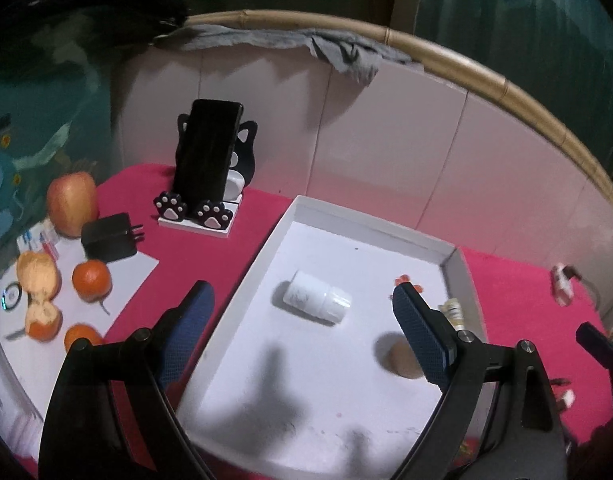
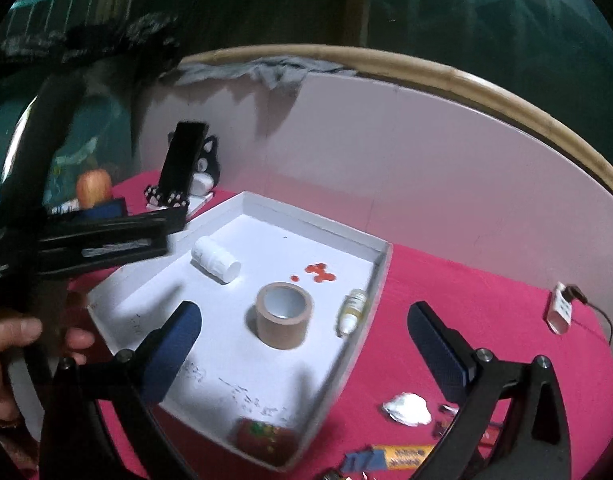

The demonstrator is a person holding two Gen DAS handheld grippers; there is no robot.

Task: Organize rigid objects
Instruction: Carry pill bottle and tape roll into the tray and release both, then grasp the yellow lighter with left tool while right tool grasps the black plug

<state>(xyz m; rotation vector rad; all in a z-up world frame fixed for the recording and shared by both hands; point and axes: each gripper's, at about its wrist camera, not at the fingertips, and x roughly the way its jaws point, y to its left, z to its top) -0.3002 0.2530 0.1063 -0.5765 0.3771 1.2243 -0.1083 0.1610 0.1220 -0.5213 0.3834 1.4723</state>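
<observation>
With both claws spread wide and empty, the white pill bottle [image 1: 317, 297] lies on its side in the white tray [image 1: 450, 262], cap toward four o'clock, dead ahead of the left claw [image 1: 302, 320], the right claw [image 2: 304, 338] further off.

One white tray [image 2: 380, 258] at frame centre holds one white bottle [image 2: 215, 259], one roll of brown tape [image 2: 283, 316], one small dropper bottle [image 2: 352, 311] and one red object [image 2: 266, 436] at its lower edge. At left in the left wrist view: one apple [image 1: 72, 204], two whole oranges [image 1: 91, 280], one black charger [image 1: 108, 237], one phone [image 1: 208, 152].
</observation>
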